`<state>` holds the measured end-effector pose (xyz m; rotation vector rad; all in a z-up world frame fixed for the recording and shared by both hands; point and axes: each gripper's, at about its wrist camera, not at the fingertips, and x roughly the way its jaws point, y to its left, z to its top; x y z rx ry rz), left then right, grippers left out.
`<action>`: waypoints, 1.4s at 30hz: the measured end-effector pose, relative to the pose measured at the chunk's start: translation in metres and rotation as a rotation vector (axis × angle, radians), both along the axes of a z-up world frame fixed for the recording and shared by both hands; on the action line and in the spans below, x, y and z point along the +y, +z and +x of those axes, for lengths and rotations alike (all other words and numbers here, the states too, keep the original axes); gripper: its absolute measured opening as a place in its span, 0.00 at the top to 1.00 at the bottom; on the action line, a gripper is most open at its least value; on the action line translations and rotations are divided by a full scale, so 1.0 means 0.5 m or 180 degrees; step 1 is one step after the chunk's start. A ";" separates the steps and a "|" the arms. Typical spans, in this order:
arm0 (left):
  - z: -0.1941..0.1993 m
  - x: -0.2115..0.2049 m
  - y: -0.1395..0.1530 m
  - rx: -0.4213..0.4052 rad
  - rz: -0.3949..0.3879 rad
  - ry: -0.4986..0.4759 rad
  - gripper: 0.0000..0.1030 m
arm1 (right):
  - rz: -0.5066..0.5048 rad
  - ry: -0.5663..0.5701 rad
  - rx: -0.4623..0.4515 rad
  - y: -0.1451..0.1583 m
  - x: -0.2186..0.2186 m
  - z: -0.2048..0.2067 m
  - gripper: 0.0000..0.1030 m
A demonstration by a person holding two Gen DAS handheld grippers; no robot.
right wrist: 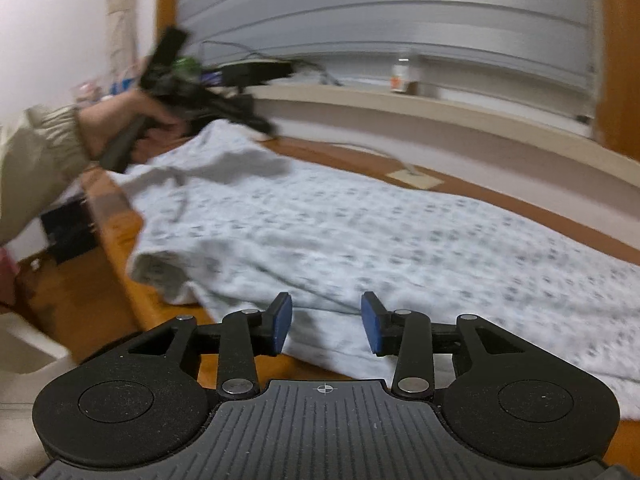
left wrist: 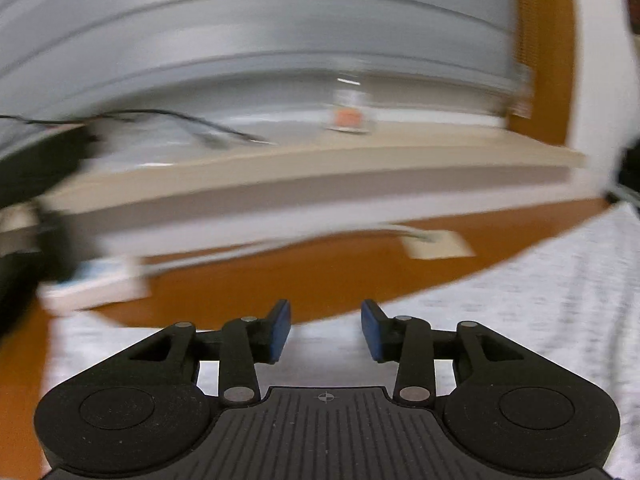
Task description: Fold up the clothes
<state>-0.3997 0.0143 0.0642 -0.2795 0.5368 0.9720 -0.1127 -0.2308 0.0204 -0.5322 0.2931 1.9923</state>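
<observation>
A pale garment with a small grey print lies spread over an orange-brown table, one folded corner hanging near the left edge. My right gripper stands open just above its near hem, nothing between the blue pads. In the left wrist view, blurred by motion, the same garment fills the lower right. My left gripper is open over its edge, with nothing between the pads. The right wrist view shows the left gripper held by a hand at the garment's far left end.
A beige ledge runs along the wall under grey blinds. On it stand a small bottle and dark devices with cables. A pale square tag lies on the table beyond the garment. The floor lies left.
</observation>
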 end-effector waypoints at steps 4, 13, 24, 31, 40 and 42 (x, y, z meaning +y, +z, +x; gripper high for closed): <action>0.088 -0.011 -0.026 0.0036 -0.0068 -0.0320 0.59 | -0.0039 0.0118 -0.0112 0.001 0.011 -0.027 0.62; 0.116 -0.012 -0.079 0.0064 -0.0252 -0.0524 0.59 | -0.0059 0.0175 -0.0103 -0.001 0.023 -0.046 0.70; 0.115 -0.008 -0.075 0.0050 -0.0252 -0.0500 0.58 | 0.0042 0.0147 0.0159 0.070 -0.046 -0.008 0.99; 0.116 -0.009 -0.075 0.0083 -0.0229 -0.0499 0.57 | 0.0006 0.0223 -0.0146 0.047 -0.046 -0.040 0.87; 0.117 -0.010 -0.075 0.0084 -0.0222 -0.0493 0.56 | 0.0032 0.0371 -0.0253 0.010 0.008 -0.078 0.66; 0.116 -0.009 -0.075 0.0084 -0.0219 -0.0487 0.55 | -0.0017 0.0446 -0.0199 0.011 0.010 -0.072 0.97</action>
